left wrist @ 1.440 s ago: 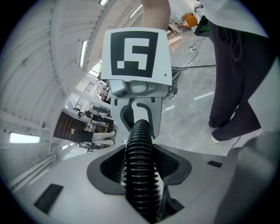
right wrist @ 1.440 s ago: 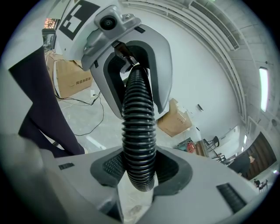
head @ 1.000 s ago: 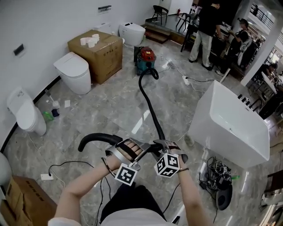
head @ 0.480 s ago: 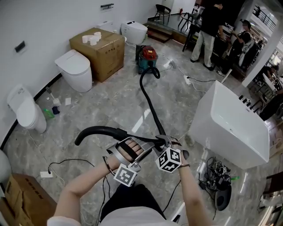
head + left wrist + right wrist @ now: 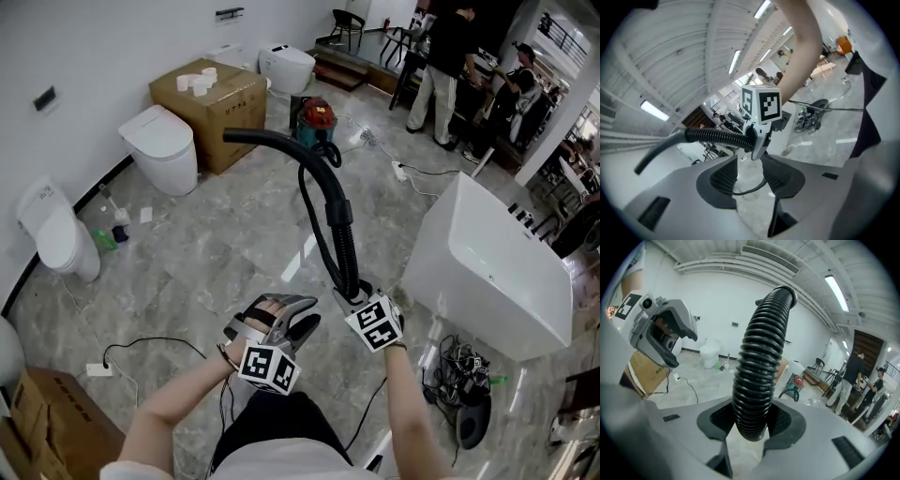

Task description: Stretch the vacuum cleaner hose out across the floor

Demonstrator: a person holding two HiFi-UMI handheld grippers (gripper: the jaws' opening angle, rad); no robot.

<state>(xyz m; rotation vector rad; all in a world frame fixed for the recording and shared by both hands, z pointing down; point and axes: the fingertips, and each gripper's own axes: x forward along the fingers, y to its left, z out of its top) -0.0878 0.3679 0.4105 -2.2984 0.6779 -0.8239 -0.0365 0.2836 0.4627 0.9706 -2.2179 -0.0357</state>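
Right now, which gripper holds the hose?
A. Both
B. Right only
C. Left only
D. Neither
B: the hose is clamped between the jaws of the right gripper, while the left gripper is open with nothing between its jaws.

Grey marble floor [image 5: 234, 225], white wall [image 5: 103, 47]; toilet [image 5: 161, 150], cardboard box [image 5: 220, 117], white bathtub [image 5: 487, 272]

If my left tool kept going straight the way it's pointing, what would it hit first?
Probably the right tool, where it grips the hose; depth is hard to judge.
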